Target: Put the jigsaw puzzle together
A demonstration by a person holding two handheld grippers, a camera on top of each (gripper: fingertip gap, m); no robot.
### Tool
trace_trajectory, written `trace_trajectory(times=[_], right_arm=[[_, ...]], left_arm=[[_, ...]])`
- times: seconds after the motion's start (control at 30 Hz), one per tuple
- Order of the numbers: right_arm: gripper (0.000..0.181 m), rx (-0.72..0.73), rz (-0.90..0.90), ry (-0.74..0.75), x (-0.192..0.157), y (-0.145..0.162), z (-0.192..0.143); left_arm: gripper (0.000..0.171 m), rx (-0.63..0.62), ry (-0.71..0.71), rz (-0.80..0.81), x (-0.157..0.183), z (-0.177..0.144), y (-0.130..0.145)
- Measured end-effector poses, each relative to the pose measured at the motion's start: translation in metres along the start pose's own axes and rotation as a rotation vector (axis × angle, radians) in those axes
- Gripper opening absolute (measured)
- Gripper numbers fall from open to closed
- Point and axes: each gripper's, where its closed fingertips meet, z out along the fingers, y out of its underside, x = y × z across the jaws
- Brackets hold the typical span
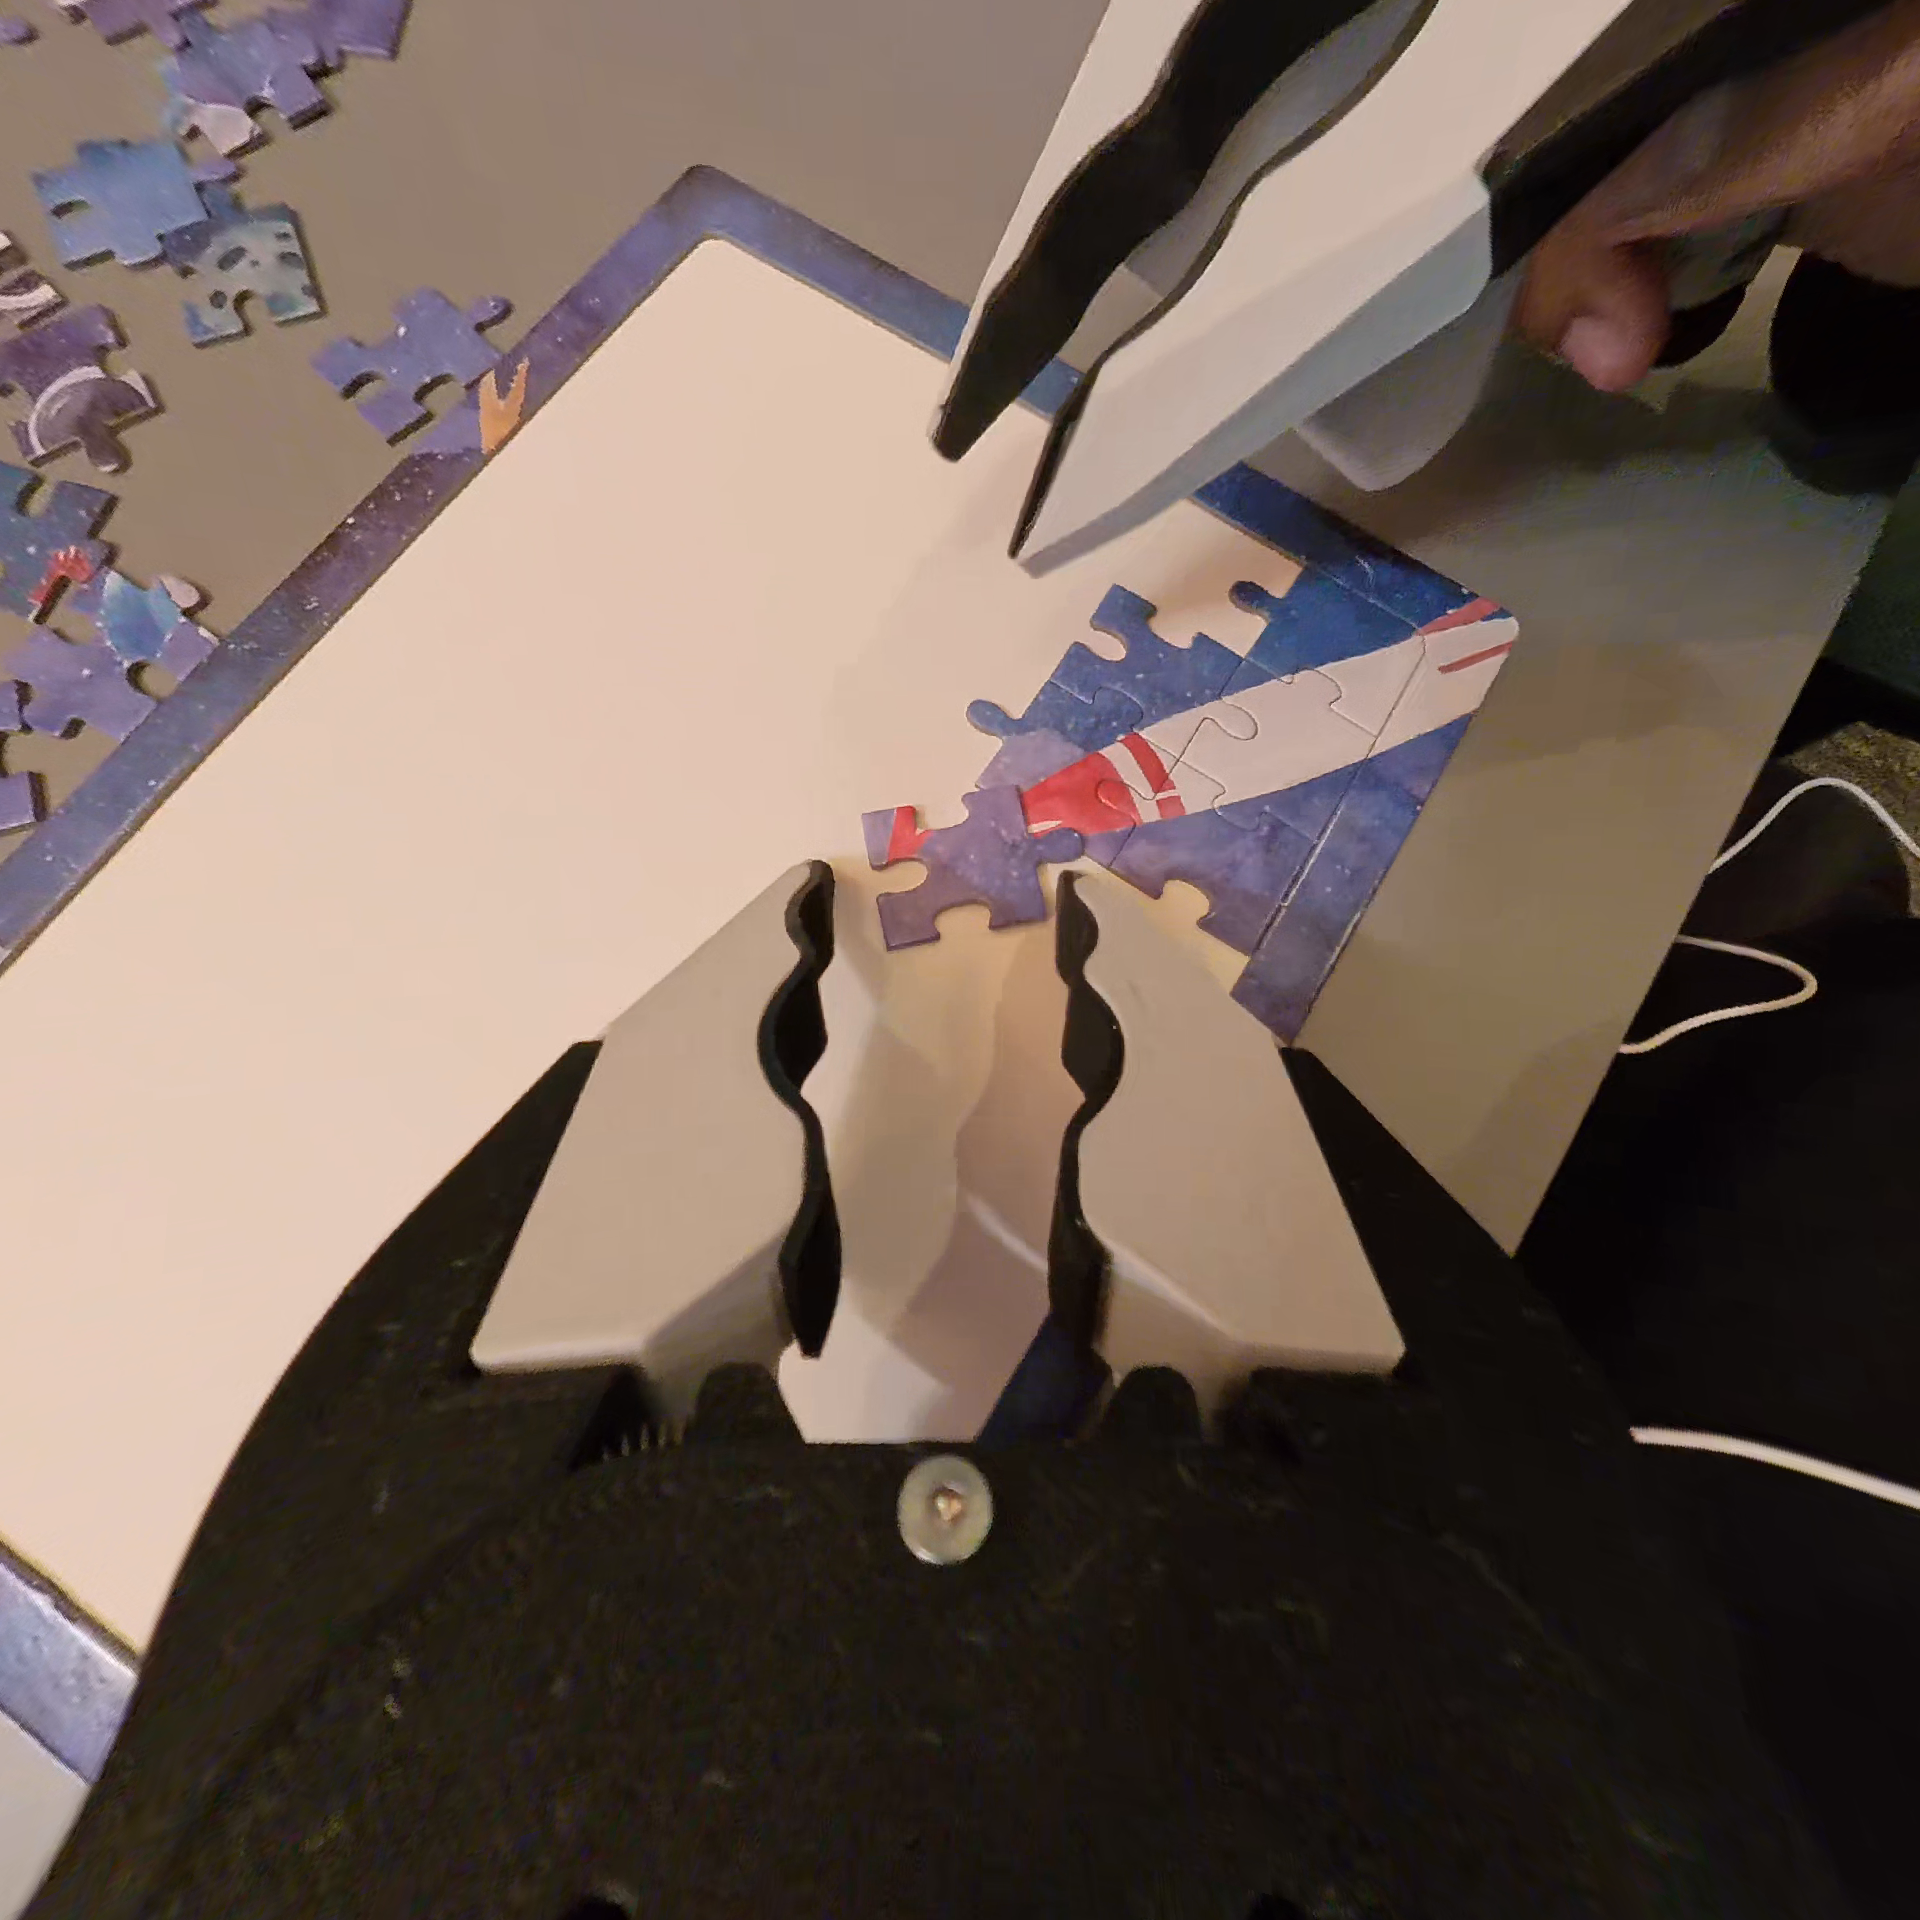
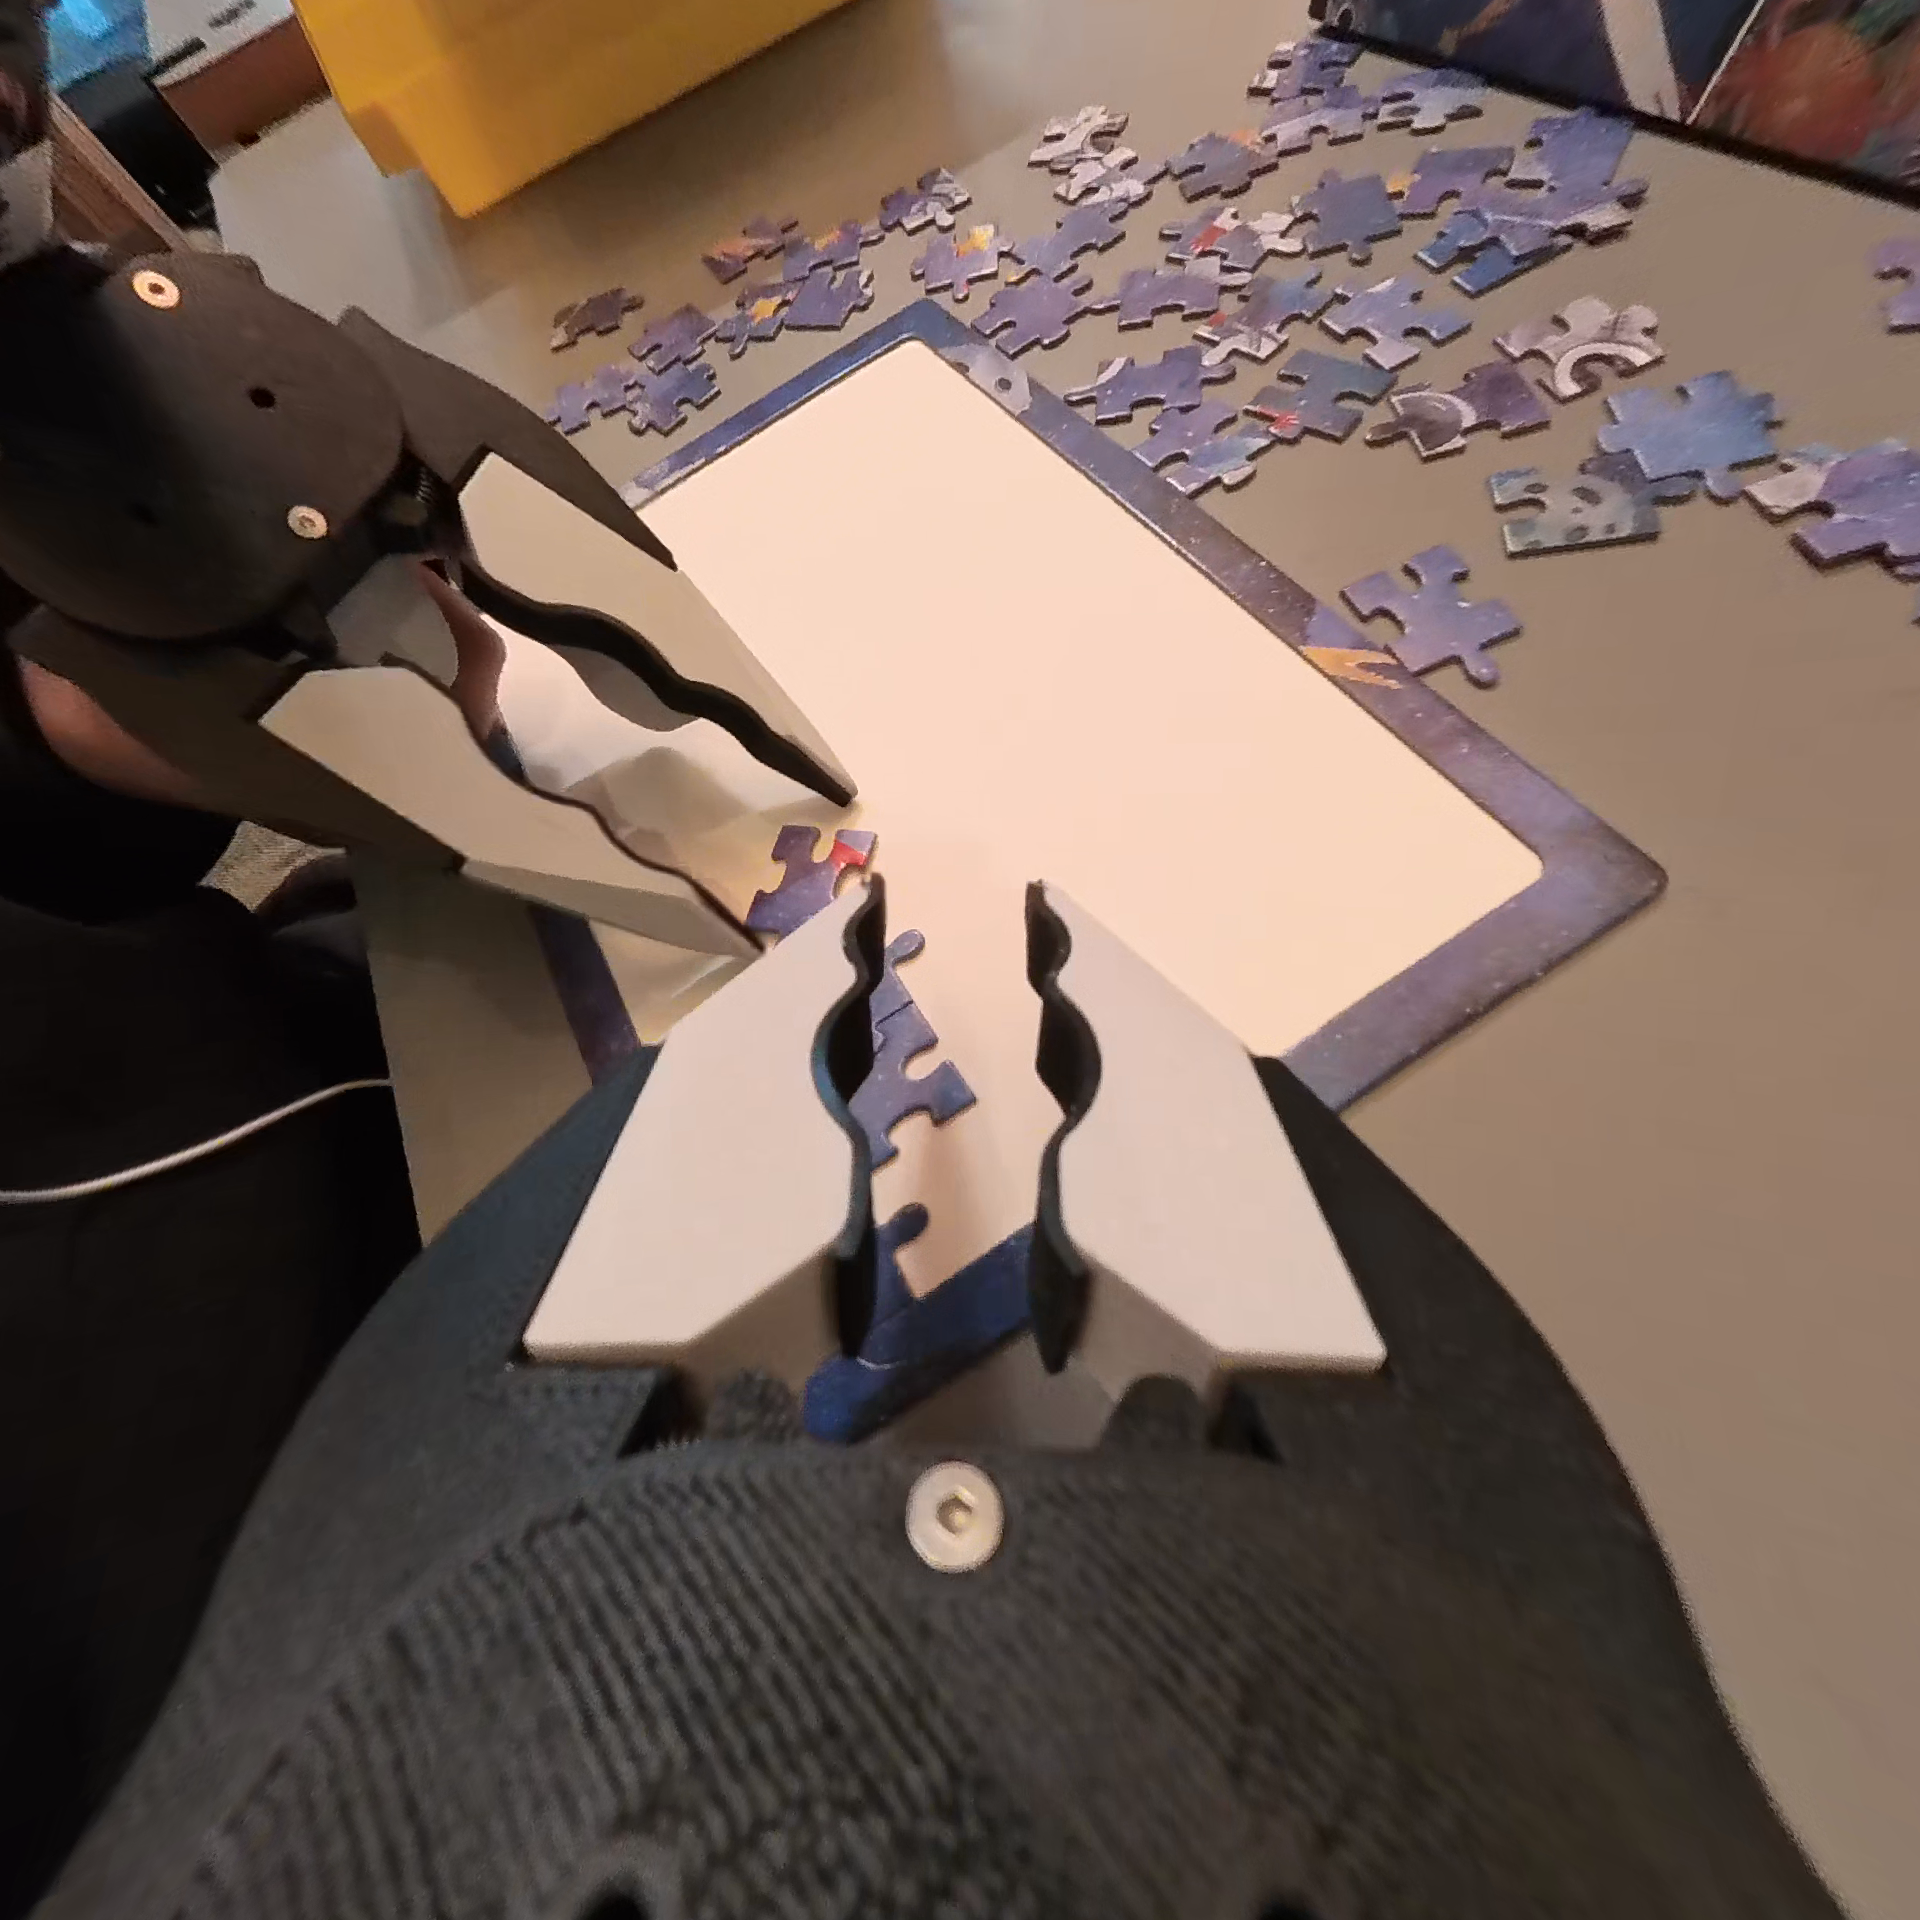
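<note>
A puzzle tray [image 1: 312,613] with a blue frame and a cream inside [image 2: 1039,644] lies on the grey table. A joined patch of pieces showing a white and red rocket [image 1: 1226,748] fills one corner. A purple piece with a red mark [image 1: 966,862] sits at the patch's edge. My left gripper [image 1: 945,883] is open and empty, its tips on either side of that piece. My right gripper [image 2: 951,894] is open and empty above the patch's blue pieces [image 2: 914,1060]. It also shows in the left wrist view [image 1: 987,488], hovering over the tray.
Several loose purple and blue pieces [image 2: 1299,301] lie on the table beyond the tray, also seen in the left wrist view [image 1: 125,312]. A yellow box [image 2: 540,83] stands at the back. A puzzle box [image 2: 1662,62] is at the far right. A white cable [image 1: 1745,997] hangs past the table edge.
</note>
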Motion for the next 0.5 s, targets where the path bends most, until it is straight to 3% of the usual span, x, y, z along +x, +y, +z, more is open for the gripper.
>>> trace_trajectory(times=[0.1, 0.27, 0.4, 0.5], right_arm=[[0.025, 0.011, 0.001, -0.01, 0.001, 0.0, -0.001], [0.024, -0.002, -0.039, 0.035, 0.009, 0.0, -0.005], [0.024, 0.012, -0.04, 0.028, 0.009, -0.003, -0.008], [0.023, 0.004, -0.031, 0.041, 0.011, -0.003, -0.008]], left_arm=[[0.031, -0.004, 0.02, 0.006, 0.0, -0.001, 0.001], [0.03, -0.019, 0.096, 0.033, 0.0, -0.005, 0.005], [0.03, -0.01, 0.218, 0.145, 0.012, -0.01, 0.007], [0.03, -0.003, 0.204, 0.231, 0.008, -0.01, 0.005]])
